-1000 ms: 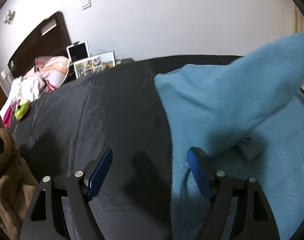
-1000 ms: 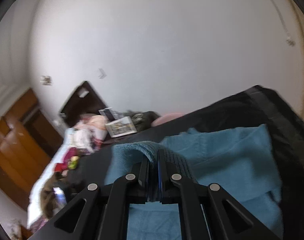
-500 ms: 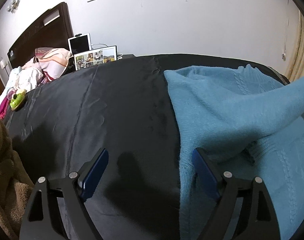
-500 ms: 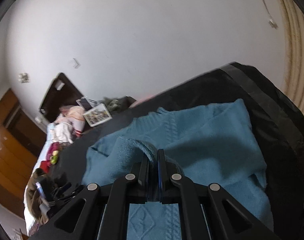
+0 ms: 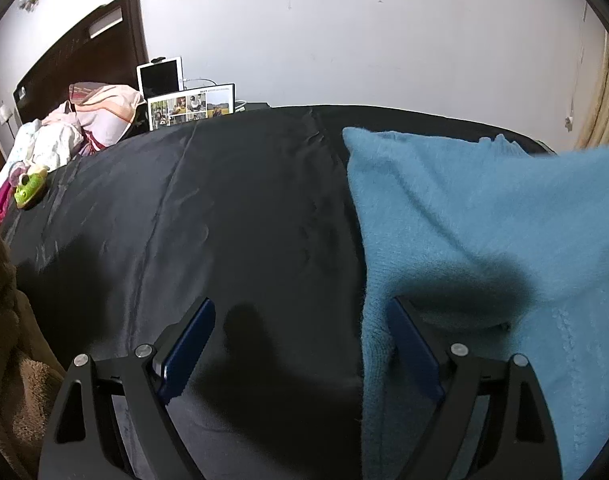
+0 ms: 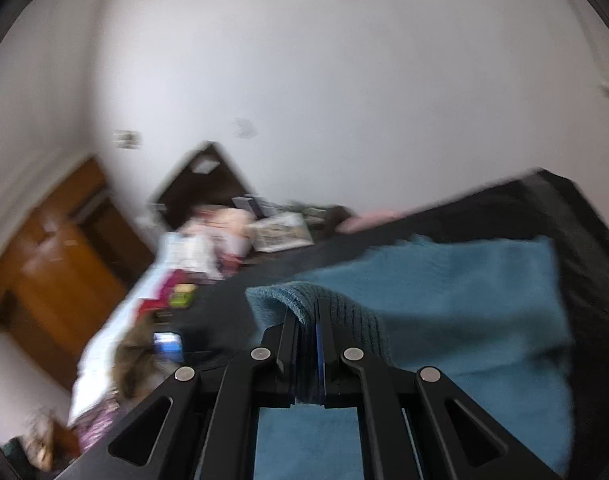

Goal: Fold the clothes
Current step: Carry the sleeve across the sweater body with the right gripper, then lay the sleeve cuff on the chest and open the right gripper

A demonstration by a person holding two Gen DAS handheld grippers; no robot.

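You're working over a bed w/ a smooth black sheet [image 5: 232,208], creased lengthwise, filling most of the left wrist view. The fuzzy teal knit sweater [image 5: 484,216] is lying on the sheet's right side, one part lifted and stretching off toward the right edge. Your left tool [image 5: 300,320] is hovering w/ its blue pads spread wide, nothing pinched; the sweater's near edge is sitting just inside the right pad, the left pad over bare sheet. Your right tool [image 6: 306,320] is pressed together, pinching a ribbed fold of the teal sweater [image 6: 444,300] and holding it up off the bed; that view is blurring.

Room: plain white wall [image 5: 364,32], dark wooden headboard [image 5: 84,44] at the far left, a white-framed tablet [image 5: 160,76] and a photo-collage frame [image 5: 192,106] standing by it. A pile of pink and white bedding [image 5: 92,116] is sitting beside a small green toy [image 5: 28,190]. Brown fleecy fabric [image 5: 8,340] is bunching at the left edge. Beige curtain [image 5: 604,96] at right; orange-brown wooden doors [image 6: 60,248] in the right wrist view.
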